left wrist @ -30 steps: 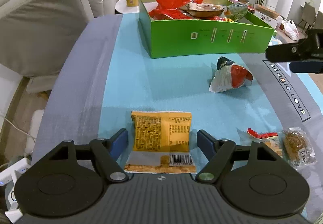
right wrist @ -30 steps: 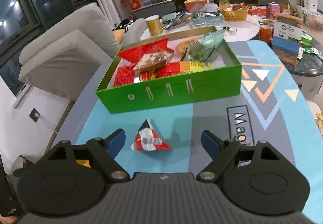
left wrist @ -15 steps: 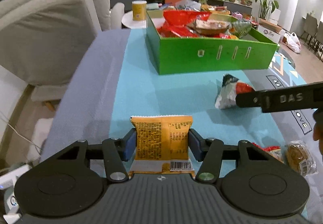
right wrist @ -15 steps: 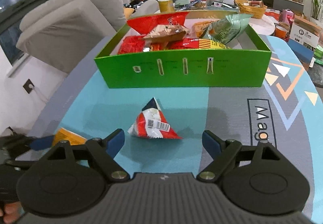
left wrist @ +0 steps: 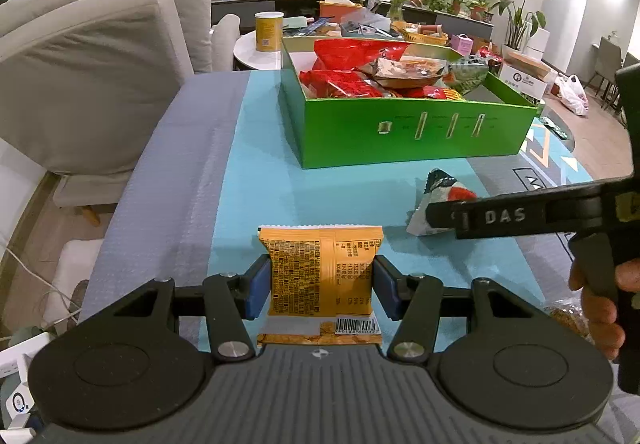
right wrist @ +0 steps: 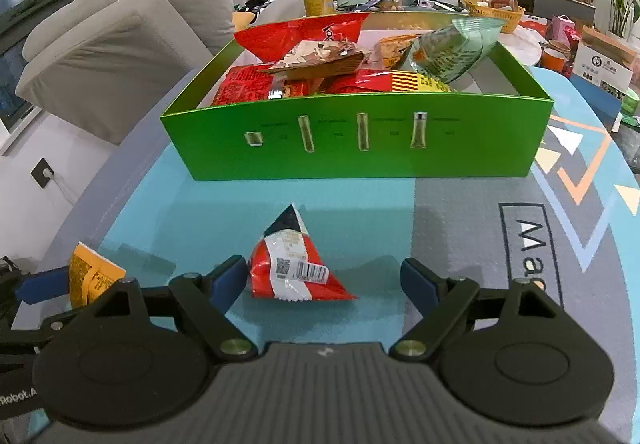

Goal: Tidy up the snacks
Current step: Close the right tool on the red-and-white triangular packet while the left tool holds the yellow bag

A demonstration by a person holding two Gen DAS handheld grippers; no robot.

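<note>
Left hand-held gripper (left wrist: 320, 286): narrowed onto the orange snack packet (left wrist: 322, 272); both blue pads (left wrist: 256, 290) press the packet's two side edges, pinching it across its width.
Orange snack packet: held flat between the fingers, printed back and barcode facing up, its near end toward the gripper body. The right wrist view shows it (right wrist: 90, 276) at the far left, tilted up. Whether it touches the counter cannot be told.
Right hand-held gripper (right wrist: 324, 282): spread wide, nothing clamped. Its left pad (right wrist: 228, 280) sits just beside the triangular snack bag (right wrist: 294, 268), possibly touching its left edge; the right pad is well apart from the bag.
Triangular snack bag: red, white and dark, lying on the blue mat between the right gripper's fingers, barcode side up, peak pointing toward the green box (right wrist: 360, 144). In the left wrist view the bag (left wrist: 440, 196) is partly hidden behind the right gripper's finger.
Green box: stands on the counter (left wrist: 168, 204) beyond both grippers, holding red, brown and green snack bags piled above its rim.
Right hand (left wrist: 600, 304): grips the right gripper's handle at the right edge of the left wrist view.
Wrapped biscuit (left wrist: 568, 320): on the counter just below that hand, mostly hidden.
</note>
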